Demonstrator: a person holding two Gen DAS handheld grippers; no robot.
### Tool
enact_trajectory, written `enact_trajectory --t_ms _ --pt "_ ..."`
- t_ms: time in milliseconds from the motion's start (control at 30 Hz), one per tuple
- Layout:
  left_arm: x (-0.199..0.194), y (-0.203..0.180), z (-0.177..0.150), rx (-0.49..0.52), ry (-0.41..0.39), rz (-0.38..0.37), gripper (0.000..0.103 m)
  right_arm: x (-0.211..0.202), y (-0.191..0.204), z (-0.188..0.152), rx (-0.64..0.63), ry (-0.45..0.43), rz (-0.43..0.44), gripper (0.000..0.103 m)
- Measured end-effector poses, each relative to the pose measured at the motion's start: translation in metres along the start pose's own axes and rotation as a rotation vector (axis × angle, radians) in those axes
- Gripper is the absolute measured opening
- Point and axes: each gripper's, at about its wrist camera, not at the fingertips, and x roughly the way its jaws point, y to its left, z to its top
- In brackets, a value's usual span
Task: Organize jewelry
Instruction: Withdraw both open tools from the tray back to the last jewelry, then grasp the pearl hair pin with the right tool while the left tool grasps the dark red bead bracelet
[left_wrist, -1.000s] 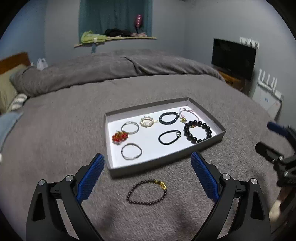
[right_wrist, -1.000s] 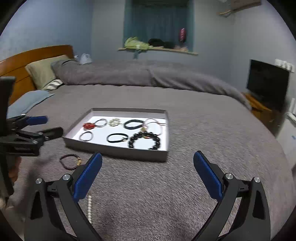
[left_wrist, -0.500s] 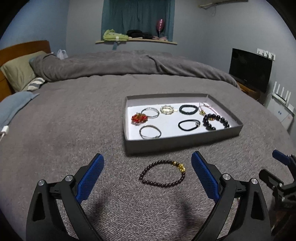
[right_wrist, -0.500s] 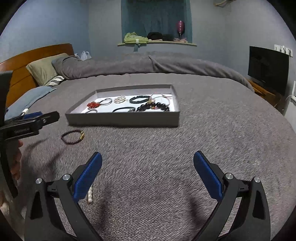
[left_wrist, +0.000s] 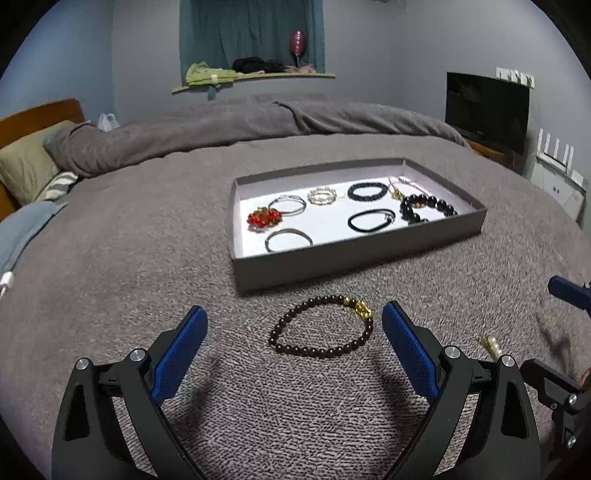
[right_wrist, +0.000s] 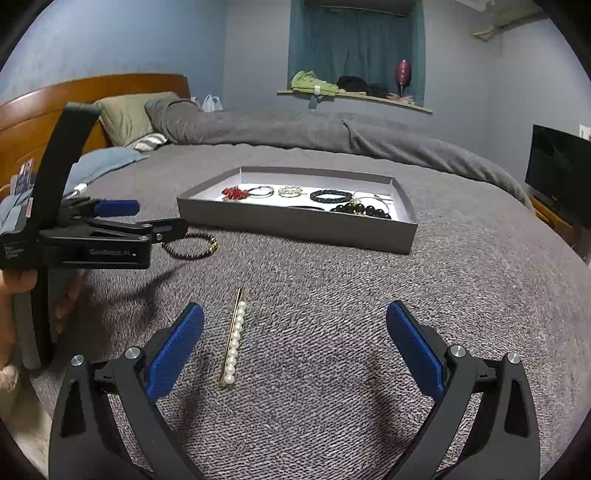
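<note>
Left wrist view: the left gripper (left_wrist: 293, 347) hovers over the grey bedspread (left_wrist: 110, 280) with its blue-padded fingers (left_wrist: 177, 350) spread wide and holding nothing. Between them lies a dark maroon bead bracelet with gold beads (left_wrist: 322, 326), an oval with its long axis running left to right and the gold beads at its far right. Just beyond sits the shallow grey cardboard tray with a white floor (left_wrist: 332, 258), holding several bracelets.

Right wrist view: the right gripper (right_wrist: 295, 347) is likewise wide open and empty. A slim gold hair clip lined with white pearls (right_wrist: 232, 341) lies near its left finger, pointing near to far. Writing on the left gripper's body is too blurred to read.
</note>
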Motion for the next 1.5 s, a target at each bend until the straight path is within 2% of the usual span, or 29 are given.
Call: enact_trajectory --t_ms 400,533,667,700,767,933,1033,1133,1267,1300,1367,1400,1500 --pt "0.007 -0.003 -0.004 0.009 0.031 0.001 0.095 0.004 0.001 -0.004 -0.013 0.037 -0.016 0.097" --pt "0.009 -0.003 -0.004 0.009 0.040 0.004 0.095 0.004 0.003 -0.005 -0.009 0.050 0.020 0.082" --pt "0.011 -0.003 -0.004 0.009 0.049 0.001 0.095 0.004 0.008 -0.006 -0.001 0.065 0.078 0.059" --pt "0.013 -0.002 -0.004 0.007 0.056 -0.005 0.095 0.005 0.011 -0.006 -0.007 0.072 0.089 0.055" --pt "0.016 0.000 -0.003 -0.004 0.069 -0.030 0.095 0.007 0.014 -0.007 -0.017 0.088 0.109 0.042" --pt "0.029 0.003 -0.001 -0.021 0.110 -0.073 0.095 0.011 0.022 -0.010 -0.049 0.108 0.106 0.032" --pt "0.029 -0.001 -0.002 -0.003 0.115 -0.068 0.095 0.014 0.027 -0.011 -0.083 0.119 0.096 0.014" --pt "0.019 -0.005 -0.002 0.015 0.063 -0.072 0.095 0.014 0.028 -0.012 -0.093 0.119 0.086 0.008" --pt "0.011 -0.018 0.002 0.064 0.021 -0.080 0.092 0.014 0.017 -0.009 -0.034 0.125 0.094 0.008" --pt "0.012 -0.022 0.003 0.071 0.025 -0.087 0.089 0.014 0.014 -0.008 -0.022 0.124 0.087 0.008" --pt "0.018 -0.029 0.003 0.080 0.060 -0.117 0.074 0.015 0.010 -0.007 -0.007 0.123 0.074 0.008" --pt "0.022 -0.031 0.002 0.082 0.081 -0.130 0.062 0.015 0.008 -0.007 0.004 0.125 0.071 0.008" --pt "0.030 -0.036 0.001 0.092 0.116 -0.135 0.051 0.016 0.003 -0.007 0.022 0.133 0.078 0.008"
